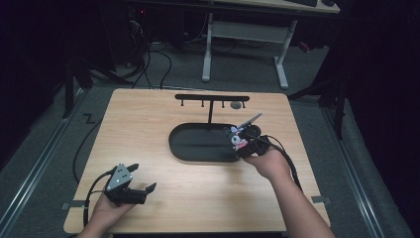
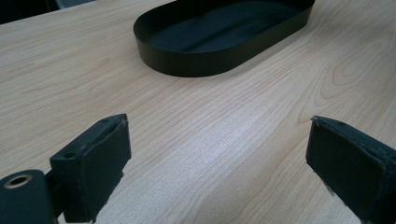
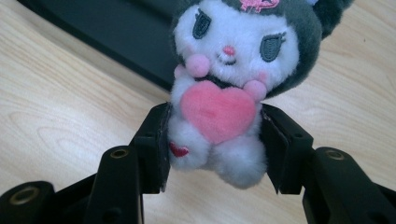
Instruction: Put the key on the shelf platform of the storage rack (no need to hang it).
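A light wooden table stands in a dark room. The wood has wavy brown lines in it. Around the table is a grey floor with black cables on it. Behind the table stands a white desk frame.

On the table sits a black oval tray. Behind the tray a thin black rack with small hooks stands up.

The right gripper is at the right end of the tray. Its jaws are pressed on both sides of a little plush toy. The toy is white and grey, with a pink heart on its tummy. It sits up straight between the jaws, above the wood, just beside the tray's edge.

The left gripper is near the front left corner of the table, well apart from the tray. Its jaws stand wide open, with just bare wood between them.
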Demonstrator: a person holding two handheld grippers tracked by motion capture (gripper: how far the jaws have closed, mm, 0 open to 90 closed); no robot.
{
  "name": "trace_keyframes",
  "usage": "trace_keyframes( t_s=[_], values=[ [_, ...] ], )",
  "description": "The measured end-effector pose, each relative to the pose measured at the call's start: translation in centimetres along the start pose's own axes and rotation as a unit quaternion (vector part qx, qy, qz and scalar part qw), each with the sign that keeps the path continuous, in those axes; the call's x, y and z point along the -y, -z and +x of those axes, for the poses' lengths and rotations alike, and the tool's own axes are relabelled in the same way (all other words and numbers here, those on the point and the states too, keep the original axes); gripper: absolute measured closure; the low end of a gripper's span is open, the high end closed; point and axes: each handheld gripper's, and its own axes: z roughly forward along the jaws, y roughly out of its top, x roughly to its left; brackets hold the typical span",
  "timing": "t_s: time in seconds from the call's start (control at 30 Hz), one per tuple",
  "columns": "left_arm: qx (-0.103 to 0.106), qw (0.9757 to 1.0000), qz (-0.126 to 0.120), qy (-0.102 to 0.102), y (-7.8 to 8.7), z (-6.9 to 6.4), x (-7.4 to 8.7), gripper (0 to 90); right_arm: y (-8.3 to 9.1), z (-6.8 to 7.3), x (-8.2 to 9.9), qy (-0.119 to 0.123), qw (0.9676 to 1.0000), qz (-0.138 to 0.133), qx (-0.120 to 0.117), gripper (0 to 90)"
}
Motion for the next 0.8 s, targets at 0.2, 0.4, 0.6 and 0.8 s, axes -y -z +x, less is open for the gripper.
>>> trace_keyframes(
  t_s=[0.2, 0.4, 0.6, 0.8],
  values=[
    [0.001, 1.0, 0.001, 0.002, 0.2, 0.1, 0.2, 7.4, -1.4, 0.5, -1.4, -0.003, 1.0, -0.003, -0.006, 48.4],
    [0.006, 1.0, 0.005, -0.001, 0.1, 0.0, 0.2, 7.4, -2.9, 1.0, -2.3, -0.001, 1.0, 0.005, -0.006, 48.4],
    [0.006, 1.0, 0.005, -0.002, 0.2, -0.1, 0.2, 7.4, -4.2, 1.2, -3.1, -0.003, 0.9999, 0.005, -0.011, 48.4],
    [0.008, 1.0, 0.006, -0.001, 0.1, 0.0, 0.2, 7.4, -5.4, 1.7, -3.8, -0.001, 0.9999, 0.009, -0.014, 48.4]
  ],
)
